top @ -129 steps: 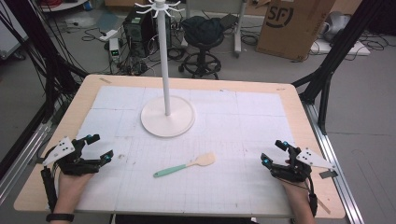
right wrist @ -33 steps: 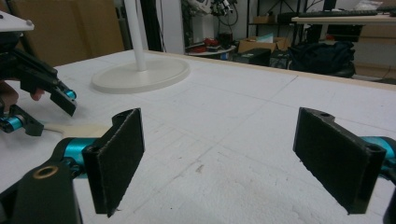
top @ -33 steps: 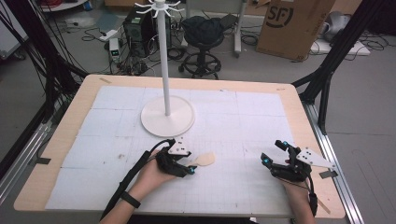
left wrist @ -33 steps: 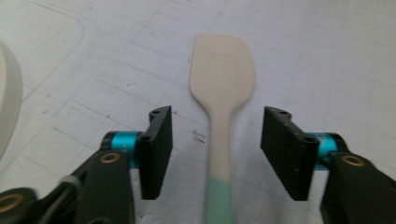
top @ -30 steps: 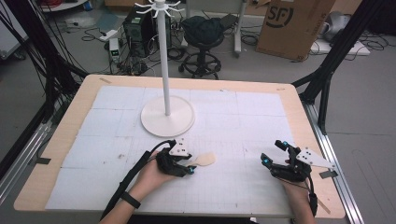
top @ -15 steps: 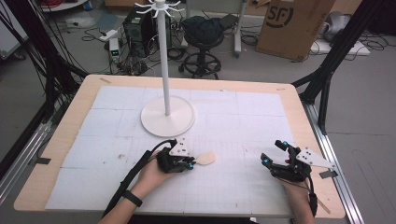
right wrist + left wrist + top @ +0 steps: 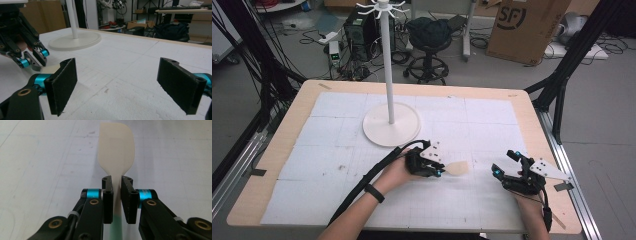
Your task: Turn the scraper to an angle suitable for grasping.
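A spatula with a cream blade (image 7: 458, 168) and a green handle lies flat on the white mat, right of centre. My left gripper (image 7: 438, 171) is shut on its narrow neck. In the left gripper view the jaws (image 7: 117, 182) press both sides of the neck, with the blade (image 7: 116, 150) ahead of them. My right gripper (image 7: 501, 172) rests open near the table's front right, and nothing lies between its wide-set pads (image 7: 125, 82). In the right gripper view the left gripper (image 7: 37, 60) and a bit of the blade (image 7: 51, 68) show at the left.
A white stand with a round base (image 7: 391, 131) and a tall pole topped by hooks stands behind the left gripper; its base (image 7: 75, 40) is also in the right gripper view. The mat (image 7: 337, 150) covers the wooden table. Chairs, boxes and cables lie beyond the far edge.
My left gripper came from the table's front left to the spatula and closed on its neck. In the last half second it shifted slightly right with the spatula. The right gripper stayed put.
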Demonstrator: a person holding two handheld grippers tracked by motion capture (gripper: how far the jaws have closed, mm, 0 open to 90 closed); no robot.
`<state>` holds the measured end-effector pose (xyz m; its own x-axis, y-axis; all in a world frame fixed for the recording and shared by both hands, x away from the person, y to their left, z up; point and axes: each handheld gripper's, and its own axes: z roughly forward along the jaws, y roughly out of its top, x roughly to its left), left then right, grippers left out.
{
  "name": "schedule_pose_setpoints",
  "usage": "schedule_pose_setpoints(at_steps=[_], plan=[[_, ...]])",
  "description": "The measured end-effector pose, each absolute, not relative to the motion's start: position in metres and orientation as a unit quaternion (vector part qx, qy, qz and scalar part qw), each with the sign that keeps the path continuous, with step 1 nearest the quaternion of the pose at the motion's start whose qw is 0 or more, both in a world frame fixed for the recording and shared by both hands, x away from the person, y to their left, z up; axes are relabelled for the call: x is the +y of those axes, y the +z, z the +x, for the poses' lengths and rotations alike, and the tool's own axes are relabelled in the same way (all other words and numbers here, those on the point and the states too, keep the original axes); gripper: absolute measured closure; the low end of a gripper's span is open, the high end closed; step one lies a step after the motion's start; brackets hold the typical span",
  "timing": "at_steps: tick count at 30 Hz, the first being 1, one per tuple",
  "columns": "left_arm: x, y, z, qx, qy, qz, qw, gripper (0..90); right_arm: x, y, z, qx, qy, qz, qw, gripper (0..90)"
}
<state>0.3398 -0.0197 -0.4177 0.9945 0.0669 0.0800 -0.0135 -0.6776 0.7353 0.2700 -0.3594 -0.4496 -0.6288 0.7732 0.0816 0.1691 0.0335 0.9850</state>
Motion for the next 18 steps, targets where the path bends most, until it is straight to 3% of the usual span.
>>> schedule_pose_setpoints(at_steps=[13,16,17,18], plan=[[-0.076,-0.43,0.343,-0.059,0.028,0.923,0.38,80.5,-0.36,-0.45,0.269,0.672,0.602,0.349,0.252,15.5],[-0.078,-0.435,0.345,-0.045,0.017,0.922,0.385,77.2,-0.36,-0.45,0.269,0.672,0.602,0.349,0.252,15.5],[-0.078,-0.435,0.346,-0.041,0.008,0.919,0.392,64.6,-0.359,-0.45,0.269,0.672,0.603,0.348,0.252,15.5],[-0.077,-0.434,0.347,-0.033,0.007,0.918,0.396,64.6,-0.359,-0.45,0.269,0.672,0.603,0.348,0.252,15.5]])
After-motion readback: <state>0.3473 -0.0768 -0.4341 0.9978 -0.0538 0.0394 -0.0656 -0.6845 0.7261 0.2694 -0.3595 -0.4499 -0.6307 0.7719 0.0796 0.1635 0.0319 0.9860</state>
